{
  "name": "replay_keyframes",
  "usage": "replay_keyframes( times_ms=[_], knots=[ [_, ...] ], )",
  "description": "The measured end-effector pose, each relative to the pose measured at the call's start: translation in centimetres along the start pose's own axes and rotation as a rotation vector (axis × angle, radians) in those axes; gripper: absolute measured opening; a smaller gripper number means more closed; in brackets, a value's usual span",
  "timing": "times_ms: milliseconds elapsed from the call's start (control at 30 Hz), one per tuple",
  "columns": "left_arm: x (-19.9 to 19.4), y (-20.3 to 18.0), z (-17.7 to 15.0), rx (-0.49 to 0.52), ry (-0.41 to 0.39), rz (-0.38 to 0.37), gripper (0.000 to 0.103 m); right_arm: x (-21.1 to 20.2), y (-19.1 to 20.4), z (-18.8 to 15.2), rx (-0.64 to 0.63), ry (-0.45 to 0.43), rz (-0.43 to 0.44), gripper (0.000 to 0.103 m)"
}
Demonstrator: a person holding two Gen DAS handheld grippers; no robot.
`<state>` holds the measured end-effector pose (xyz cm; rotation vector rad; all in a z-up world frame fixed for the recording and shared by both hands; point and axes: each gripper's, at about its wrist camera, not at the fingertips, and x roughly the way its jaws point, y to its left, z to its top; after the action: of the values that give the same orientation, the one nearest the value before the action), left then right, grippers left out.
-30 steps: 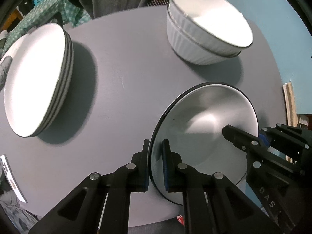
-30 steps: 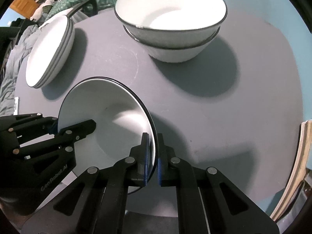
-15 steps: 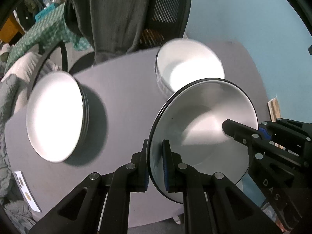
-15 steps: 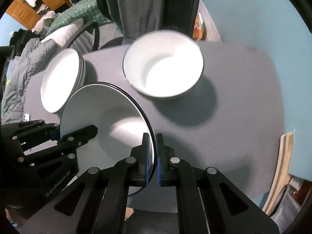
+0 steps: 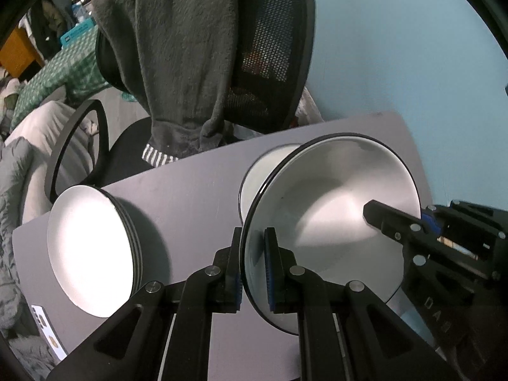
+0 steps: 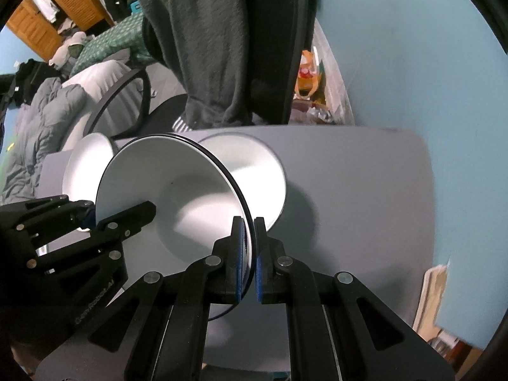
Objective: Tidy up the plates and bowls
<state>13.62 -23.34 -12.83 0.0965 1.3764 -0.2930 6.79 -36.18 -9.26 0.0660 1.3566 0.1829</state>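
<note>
A white bowl with a thin black rim (image 5: 330,209) (image 6: 177,197) hangs in the air above the grey table (image 5: 197,184) (image 6: 355,190). My left gripper (image 5: 252,238) is shut on its left rim. On the opposite rim my right gripper (image 6: 249,228) is shut too; it also shows at the right of the left wrist view (image 5: 409,222). Behind the held bowl stands a stack of white bowls (image 5: 257,174) (image 6: 254,165), partly hidden. A stack of white plates (image 5: 92,254) (image 6: 85,158) rests on the table's left part.
A black mesh office chair (image 5: 273,47) draped with a dark grey garment (image 5: 177,47) stands at the table's far edge. A white card (image 5: 47,333) lies at the near left edge. A light blue wall (image 6: 412,63) runs along the right. Bedding and clutter fill the left.
Both grippers have risen with the bowl between them, and the table has dropped away. The views have tilted up, so the chair and wall now fill the upper half.
</note>
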Motion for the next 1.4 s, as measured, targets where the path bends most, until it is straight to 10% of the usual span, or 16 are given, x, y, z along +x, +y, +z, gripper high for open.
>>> replay_keyframes(
  times_ms=[1267,1400],
  knots=[
    [3.7,-0.9,2.5,0.068,0.068,0.105,0.012,4.6,-2.8,2.9,0.026,0.126,0.061,0.008],
    [3.3,-0.8,2.3,0.058,0.069,0.107,0.013,4.1,-2.4,2.8,0.023,0.116,0.074,0.022]
  ],
)
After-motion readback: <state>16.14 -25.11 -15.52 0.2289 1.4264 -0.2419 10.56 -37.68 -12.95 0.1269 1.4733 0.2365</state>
